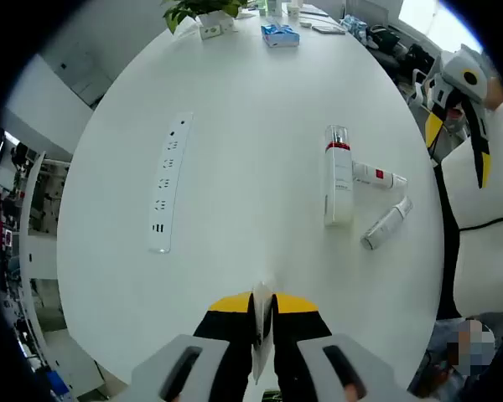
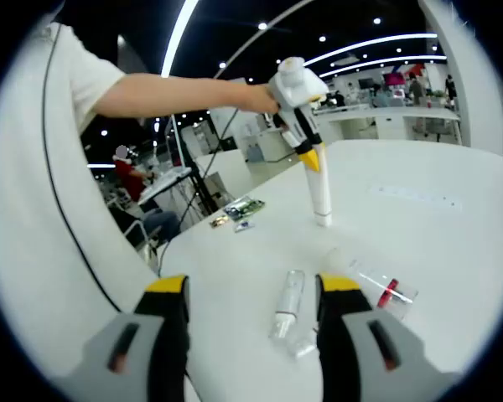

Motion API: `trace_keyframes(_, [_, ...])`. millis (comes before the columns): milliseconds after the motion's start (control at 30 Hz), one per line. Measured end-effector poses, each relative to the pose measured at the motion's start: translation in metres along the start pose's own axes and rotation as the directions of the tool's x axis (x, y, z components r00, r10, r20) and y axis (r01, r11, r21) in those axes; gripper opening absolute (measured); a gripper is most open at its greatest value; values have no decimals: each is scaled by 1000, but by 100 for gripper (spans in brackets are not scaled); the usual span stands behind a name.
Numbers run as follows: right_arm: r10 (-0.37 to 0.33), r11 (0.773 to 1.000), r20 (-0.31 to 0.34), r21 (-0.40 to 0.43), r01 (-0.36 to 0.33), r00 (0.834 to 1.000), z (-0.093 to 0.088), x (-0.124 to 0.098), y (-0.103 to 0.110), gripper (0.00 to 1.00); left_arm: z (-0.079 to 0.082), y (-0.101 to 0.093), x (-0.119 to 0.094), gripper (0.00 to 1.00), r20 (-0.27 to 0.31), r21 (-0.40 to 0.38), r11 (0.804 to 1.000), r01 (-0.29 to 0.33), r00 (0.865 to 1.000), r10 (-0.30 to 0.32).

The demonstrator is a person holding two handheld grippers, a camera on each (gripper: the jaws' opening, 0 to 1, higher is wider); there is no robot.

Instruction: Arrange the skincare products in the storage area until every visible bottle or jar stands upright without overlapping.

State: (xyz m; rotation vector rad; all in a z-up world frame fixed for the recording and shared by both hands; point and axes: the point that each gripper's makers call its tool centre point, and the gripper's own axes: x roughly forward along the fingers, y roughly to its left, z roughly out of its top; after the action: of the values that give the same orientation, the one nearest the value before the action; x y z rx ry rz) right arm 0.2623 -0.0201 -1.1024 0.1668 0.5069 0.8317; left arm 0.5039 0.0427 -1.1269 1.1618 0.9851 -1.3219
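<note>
My left gripper [image 1: 261,322] is shut on a slim white tube [image 1: 261,339], seen end-on between its yellow-tipped jaws. In the right gripper view that left gripper [image 2: 312,157] holds the white tube [image 2: 320,194] upright with its base on the table. A tall white bottle [image 1: 339,180] with a red band lies flat. A small red-marked tube [image 1: 379,176] and a plain white tube [image 1: 386,224] lie beside it. My right gripper [image 2: 251,335] is open above a lying clear-capped bottle [image 2: 287,306]. A red-marked bottle [image 2: 386,291] lies to its right.
The white oval table [image 1: 235,251] carries a power strip [image 1: 169,184] on its left side. A blue box [image 1: 280,34] and a potted plant [image 1: 203,10] stand at the far end. A person's arm [image 2: 176,88] reaches over the table. Small packets [image 2: 239,209] lie near the edge.
</note>
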Motion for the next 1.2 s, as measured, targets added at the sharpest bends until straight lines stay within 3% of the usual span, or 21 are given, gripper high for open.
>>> trace_keyframes(300, [8, 1000, -8, -12, -8, 1000, 0, 1, 4, 59, -6, -3, -1, 6, 46, 2, 1000, -18, 999, 17])
trace_keyframes(1200, [14, 1000, -18, -19, -14, 1000, -5, 2, 14, 59, -16, -2, 6, 14, 86, 16, 994, -109, 990, 107])
